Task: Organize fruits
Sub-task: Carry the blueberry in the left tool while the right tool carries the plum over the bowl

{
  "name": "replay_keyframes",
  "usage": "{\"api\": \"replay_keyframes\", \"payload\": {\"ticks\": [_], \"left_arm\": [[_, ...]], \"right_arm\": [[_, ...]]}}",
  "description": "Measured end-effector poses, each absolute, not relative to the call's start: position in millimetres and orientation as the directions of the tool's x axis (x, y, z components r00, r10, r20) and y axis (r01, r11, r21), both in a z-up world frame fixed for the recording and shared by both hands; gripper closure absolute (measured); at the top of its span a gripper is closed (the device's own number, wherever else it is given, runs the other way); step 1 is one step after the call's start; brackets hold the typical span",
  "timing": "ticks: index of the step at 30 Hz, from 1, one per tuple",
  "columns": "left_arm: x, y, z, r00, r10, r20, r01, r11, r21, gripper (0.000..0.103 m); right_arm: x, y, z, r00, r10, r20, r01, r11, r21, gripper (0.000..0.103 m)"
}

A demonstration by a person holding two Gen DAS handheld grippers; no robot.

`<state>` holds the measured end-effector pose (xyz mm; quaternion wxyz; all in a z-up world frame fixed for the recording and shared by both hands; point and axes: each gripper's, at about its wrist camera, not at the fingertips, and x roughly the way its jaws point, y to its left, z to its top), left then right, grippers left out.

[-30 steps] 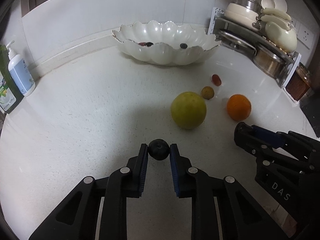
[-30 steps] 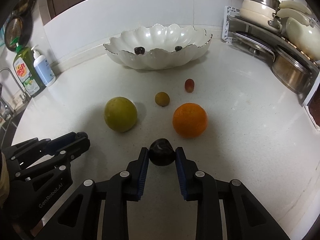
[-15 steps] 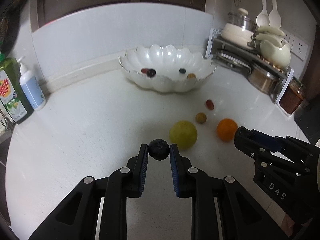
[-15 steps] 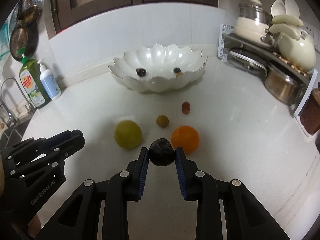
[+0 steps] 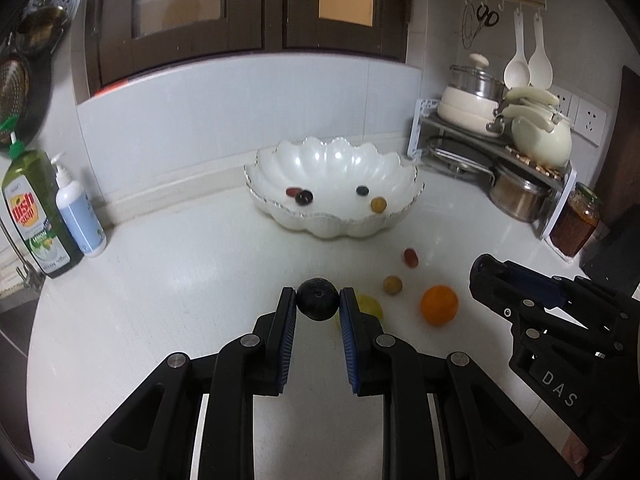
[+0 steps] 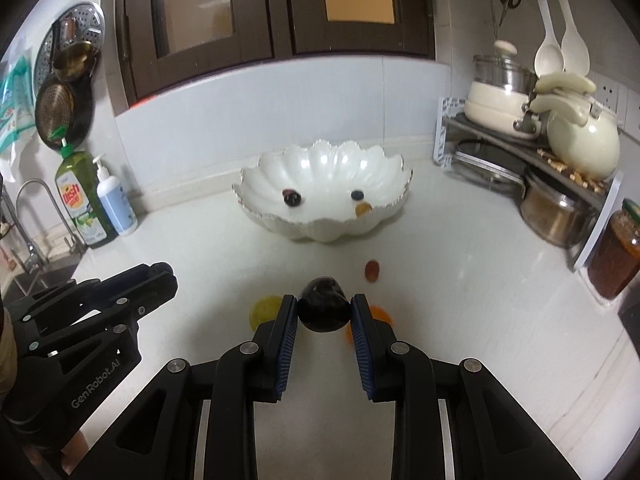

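My left gripper [image 5: 318, 300] is shut on a small dark round fruit [image 5: 317, 299], held above the white counter. My right gripper [image 6: 324, 309] is shut on a larger dark plum [image 6: 323, 310], also off the counter. A white scalloped bowl [image 5: 276, 172] [image 6: 264, 176] stands ahead with several small fruits inside. On the counter below lie an orange [image 5: 439, 305] [image 6: 380, 314], a yellow-green fruit [image 5: 370, 305] [image 6: 265, 309] partly hidden by fingers, a small tan fruit [image 5: 392, 284] and a small red fruit [image 5: 411, 257] [image 6: 372, 269]. Each gripper shows in the other's view: the right [image 5: 484, 276] and the left [image 6: 160, 276].
A green dish-soap bottle [image 5: 30, 216] [image 6: 80, 204] and a white pump bottle [image 5: 78, 216] [image 6: 116, 200] stand at the left wall. A pot rack [image 5: 500, 152] [image 6: 540, 148] with cookware fills the right corner, with an amber jar [image 5: 576, 220] [image 6: 618, 256] beside it. A tap [image 6: 36, 216] sits far left.
Both grippers have risen with their fruits still held. The counter fruits and bowl now look smaller and farther below, and the cabinets have come into view.
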<state>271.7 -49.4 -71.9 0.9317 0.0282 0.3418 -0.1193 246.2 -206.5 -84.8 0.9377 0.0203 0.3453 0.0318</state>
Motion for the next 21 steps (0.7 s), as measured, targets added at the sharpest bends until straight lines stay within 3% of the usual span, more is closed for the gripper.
{"api": "replay_keyframes", "payload": {"ticks": [21], "left_arm": [[299,-58,-21,0.817,-0.196,-0.542,0.244,0.970,0.018,0.080]], "right_arm": [[274,-209,-39,0.826,0.093,-0.556,-0.069,0.996,0.064,0.074]]}}
